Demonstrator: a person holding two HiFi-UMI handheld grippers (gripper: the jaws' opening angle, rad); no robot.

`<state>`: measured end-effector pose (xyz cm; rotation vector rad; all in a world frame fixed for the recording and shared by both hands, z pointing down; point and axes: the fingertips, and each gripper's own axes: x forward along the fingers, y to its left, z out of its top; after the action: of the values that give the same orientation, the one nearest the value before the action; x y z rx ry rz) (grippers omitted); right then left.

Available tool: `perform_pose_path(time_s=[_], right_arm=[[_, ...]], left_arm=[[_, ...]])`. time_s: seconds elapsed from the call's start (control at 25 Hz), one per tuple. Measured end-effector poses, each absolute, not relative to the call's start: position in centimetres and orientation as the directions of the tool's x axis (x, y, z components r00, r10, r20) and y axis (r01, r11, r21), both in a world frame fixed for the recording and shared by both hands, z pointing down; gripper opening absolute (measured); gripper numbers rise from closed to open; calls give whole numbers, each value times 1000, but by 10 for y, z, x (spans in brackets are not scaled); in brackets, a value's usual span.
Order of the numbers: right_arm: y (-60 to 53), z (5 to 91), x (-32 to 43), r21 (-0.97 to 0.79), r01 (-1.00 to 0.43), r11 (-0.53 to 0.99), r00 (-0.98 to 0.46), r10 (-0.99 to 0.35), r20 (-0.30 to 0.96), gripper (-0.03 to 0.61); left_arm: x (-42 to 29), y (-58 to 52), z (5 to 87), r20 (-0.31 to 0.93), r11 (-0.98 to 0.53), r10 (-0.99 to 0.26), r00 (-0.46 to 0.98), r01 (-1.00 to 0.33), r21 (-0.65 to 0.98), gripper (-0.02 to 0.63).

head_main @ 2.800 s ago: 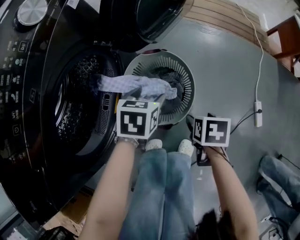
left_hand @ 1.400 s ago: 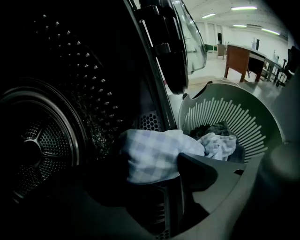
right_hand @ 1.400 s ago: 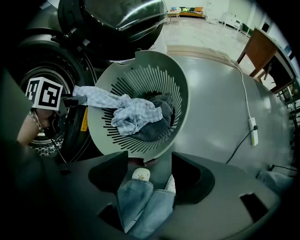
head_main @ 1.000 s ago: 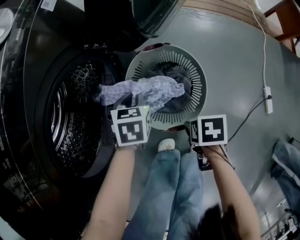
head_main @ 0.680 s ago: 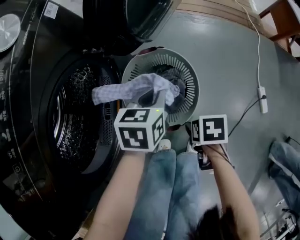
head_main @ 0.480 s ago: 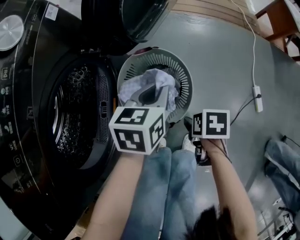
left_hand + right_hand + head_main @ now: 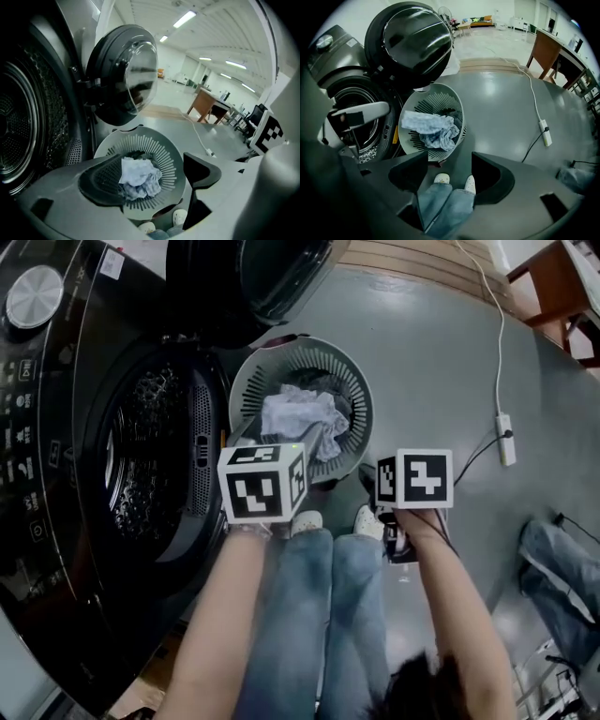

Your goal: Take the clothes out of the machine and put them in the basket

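A pale blue-white cloth (image 7: 300,418) lies crumpled on darker clothes in the round slatted basket (image 7: 356,390), which stands on the floor beside the machine. The same cloth (image 7: 138,176) shows in the left gripper view, far below the jaws. My left gripper (image 7: 154,176) hangs above the basket's near rim with its jaws opening and nothing between them. My right gripper (image 7: 450,171) is open and empty, to the right of the basket above the person's shoes. The washing machine's drum (image 7: 141,465) looks dark, and I see no cloth inside it.
The machine's round door (image 7: 262,277) stands swung open behind the basket. A white power strip and its cable (image 7: 504,439) lie on the grey floor at the right. A wooden desk (image 7: 553,287) stands at the far right. The person's jeans-clad legs (image 7: 319,615) are below the grippers.
The left gripper carried the pale cloth from the drum's mouth over the basket and let it go. The cloth now lies in the basket. Both grippers rose a little.
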<state>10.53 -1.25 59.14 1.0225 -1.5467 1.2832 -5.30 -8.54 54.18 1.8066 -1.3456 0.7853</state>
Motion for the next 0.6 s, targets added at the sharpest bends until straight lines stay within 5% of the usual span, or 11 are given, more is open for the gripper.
perform_pose_path(time_s=[0.6], right_arm=[[5,491,85,-328,-902,281,-365,-87,927,287]], left_arm=[[-73,-42,466,850,-71,-496,179,-984,165,390]])
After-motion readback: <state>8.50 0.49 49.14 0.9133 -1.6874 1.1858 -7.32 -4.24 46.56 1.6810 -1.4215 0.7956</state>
